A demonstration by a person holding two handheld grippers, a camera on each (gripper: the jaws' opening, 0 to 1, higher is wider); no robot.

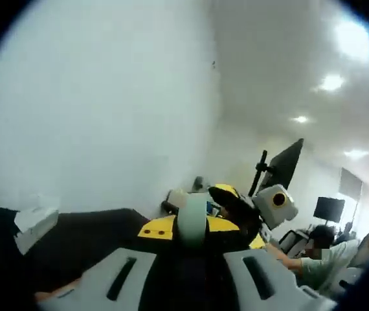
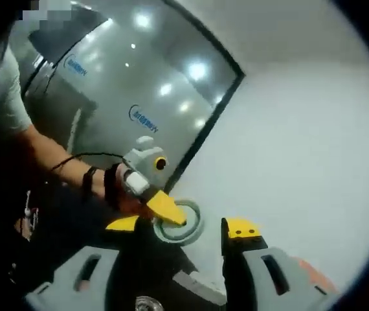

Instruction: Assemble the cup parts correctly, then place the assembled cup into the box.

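Ring (image 1: 192,219) between the left gripper (image 1: 188,262) jaws, edge-on.

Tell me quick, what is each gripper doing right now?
Left gripper: shut on the pale green round cup part.
Right gripper: meets that same part; grip cannot be told.

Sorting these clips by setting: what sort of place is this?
Probably an office or lab: recessed ceiling lights, dark computer monitors on stands, and a glass partition wall with blue lettering.
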